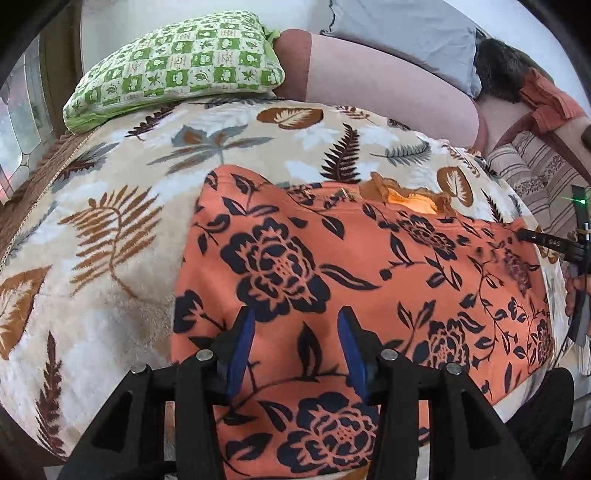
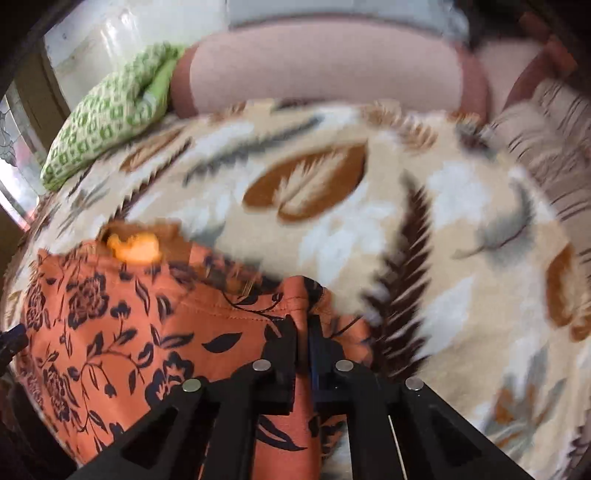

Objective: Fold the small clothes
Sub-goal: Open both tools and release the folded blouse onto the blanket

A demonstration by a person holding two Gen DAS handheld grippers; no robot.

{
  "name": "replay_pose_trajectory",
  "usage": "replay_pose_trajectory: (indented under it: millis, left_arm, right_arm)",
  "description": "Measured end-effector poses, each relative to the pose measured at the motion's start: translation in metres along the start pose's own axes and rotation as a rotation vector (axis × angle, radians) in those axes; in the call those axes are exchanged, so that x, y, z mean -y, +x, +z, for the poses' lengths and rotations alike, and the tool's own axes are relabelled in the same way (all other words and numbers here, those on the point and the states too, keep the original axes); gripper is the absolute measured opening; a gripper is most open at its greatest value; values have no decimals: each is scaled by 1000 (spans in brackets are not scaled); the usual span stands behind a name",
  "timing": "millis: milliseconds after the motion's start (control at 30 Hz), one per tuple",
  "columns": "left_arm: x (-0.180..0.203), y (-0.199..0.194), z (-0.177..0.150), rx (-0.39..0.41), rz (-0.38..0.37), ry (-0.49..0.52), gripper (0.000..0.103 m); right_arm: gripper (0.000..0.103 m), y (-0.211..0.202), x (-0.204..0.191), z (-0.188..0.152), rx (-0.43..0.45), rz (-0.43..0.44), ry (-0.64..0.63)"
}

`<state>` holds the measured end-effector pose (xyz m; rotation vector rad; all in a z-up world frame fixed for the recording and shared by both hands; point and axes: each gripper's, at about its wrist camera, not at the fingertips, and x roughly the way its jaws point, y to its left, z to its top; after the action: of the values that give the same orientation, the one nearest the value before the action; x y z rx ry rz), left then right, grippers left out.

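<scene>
I have an orange garment (image 1: 362,266) with a dark navy flower print spread flat on a bed, over a cream blanket (image 1: 122,206) patterned with brown and grey leaves. A frilled edge (image 1: 410,192) with a bright orange lining shows at the garment's far side.

My left gripper (image 1: 297,334) hangs over the near part of the garment with its blue pads (image 1: 242,350) standing apart; cloth shows between them, but the pads do not press on it.

My right gripper (image 2: 303,328) has its jaws drawn together on a fold of the garment's right edge (image 2: 295,295), and a pinched ridge of orange cloth rises just past the fingertips. That view is blurred. From the left wrist camera, the right gripper appears at the far right edge of the garment, with my hand (image 1: 576,291) behind it.

At the head of the bed lie a green-and-white checked pillow (image 1: 177,70), a pale pink bolster (image 1: 384,85) beside it, and a grey pillow (image 1: 406,29) behind. A striped cushion (image 1: 535,173) sits to the right.

I see no basket, box or other container, and nothing lies on the garment.
</scene>
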<state>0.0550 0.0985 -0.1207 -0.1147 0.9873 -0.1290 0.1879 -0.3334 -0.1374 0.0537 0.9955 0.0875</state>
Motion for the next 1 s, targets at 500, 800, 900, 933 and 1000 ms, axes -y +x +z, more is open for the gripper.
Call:
replay_pose_trajectory:
  millis: [500,800,900,933,1000]
  left_arm:
    - [-11,3,49,103,56,21,43]
    - [-87,73,90,-92,110,-244,7]
    - [-86,52,84,-45,198,-215,29]
    - [-84,42,78,-39,165,-203,32]
    - [-73,23,67,-20,91,-170,41]
  right_arm:
    - [71,-57,5,-17,116,208,169]
    - [69,29,35,-35,-118,358,369]
    - [69,8,42,-35,-83,374,387]
    - [69,-4,41,-36,-65,347,367]
    - [69,-22,41,-40,-50,401,353]
